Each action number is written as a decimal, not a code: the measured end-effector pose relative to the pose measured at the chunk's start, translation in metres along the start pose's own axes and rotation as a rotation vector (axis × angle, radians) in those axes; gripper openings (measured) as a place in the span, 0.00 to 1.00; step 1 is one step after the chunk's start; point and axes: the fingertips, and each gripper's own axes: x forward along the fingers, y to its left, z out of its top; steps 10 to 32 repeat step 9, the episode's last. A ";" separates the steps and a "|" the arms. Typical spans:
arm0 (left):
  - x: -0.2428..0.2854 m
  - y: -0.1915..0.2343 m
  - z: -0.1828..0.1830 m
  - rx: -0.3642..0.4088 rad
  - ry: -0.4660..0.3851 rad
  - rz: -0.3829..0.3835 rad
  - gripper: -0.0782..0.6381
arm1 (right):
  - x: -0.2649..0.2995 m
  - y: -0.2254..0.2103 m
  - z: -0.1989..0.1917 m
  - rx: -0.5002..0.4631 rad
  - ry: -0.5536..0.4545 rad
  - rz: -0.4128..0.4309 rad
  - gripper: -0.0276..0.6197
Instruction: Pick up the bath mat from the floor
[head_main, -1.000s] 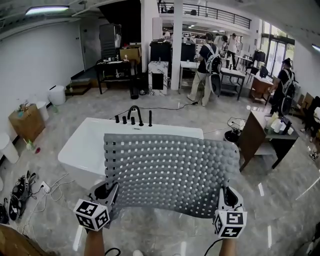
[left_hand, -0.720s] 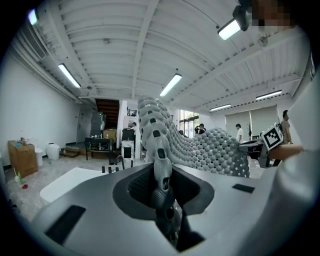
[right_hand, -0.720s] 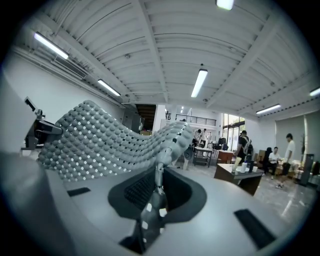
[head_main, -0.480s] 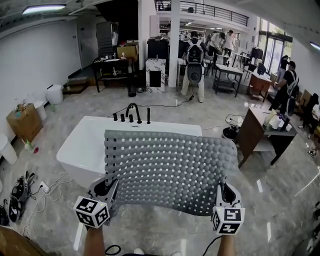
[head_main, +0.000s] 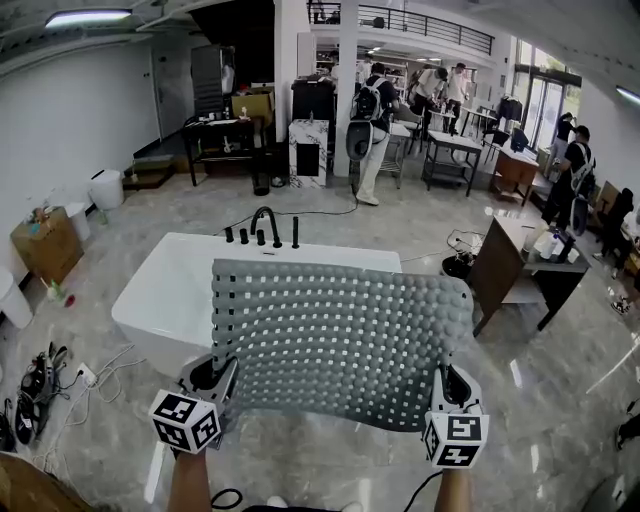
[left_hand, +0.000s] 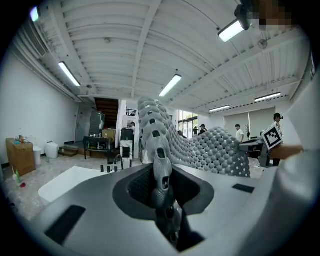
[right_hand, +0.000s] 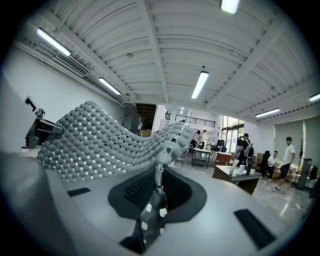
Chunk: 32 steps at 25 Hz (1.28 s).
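**Head view.** Grey bath mat (head_main: 340, 340) is hanging spread out flat in centre frame, clear of the floor (head_main: 560, 400), w/ its far edge overlapping the white bathtub (head_main: 165, 290) behind it. L tool (head_main: 222, 378) is pinching the mat's lower-left corner; R tool (head_main: 447, 385) is pinching the lower-right corner. Marker cubes are showing at bottom left and bottom right, just below the mat's near edge. Black faucet (head_main: 268, 225) is standing on the tub's far rim, above the mat. Dark desk (head_main: 510, 265) is sitting at right of frame. Person w/ backpack (head_main: 368, 120) is walking at top centre.

**Left gripper view.** L tool (left_hand: 160, 186) is closing on the mat (left_hand: 205, 147): the mat's edge is running down btwn the jaws at centre, pads pressing on both sides. The mat is rising from the jaws, then sweeping off to the right of frame. Tub (left_hand: 65, 180) is showing at lower left.

**Right gripper view.** R tool (right_hand: 157, 192) is likewise gripping the mat (right_hand: 95, 137), a thin edge clamped btwn the jaws at centre. The mat is billowing up and to the left of frame. Desk (right_hand: 237, 177) and people are showing at right, in the bkgd.
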 end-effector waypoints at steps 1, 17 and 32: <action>-0.001 0.001 0.000 0.001 -0.001 -0.001 0.21 | -0.001 0.001 0.000 -0.001 0.000 -0.002 0.14; -0.008 0.005 0.000 -0.010 -0.007 0.019 0.21 | -0.006 0.001 0.004 -0.004 -0.004 -0.004 0.14; -0.008 0.005 0.000 -0.010 -0.007 0.019 0.21 | -0.006 0.001 0.004 -0.004 -0.004 -0.004 0.14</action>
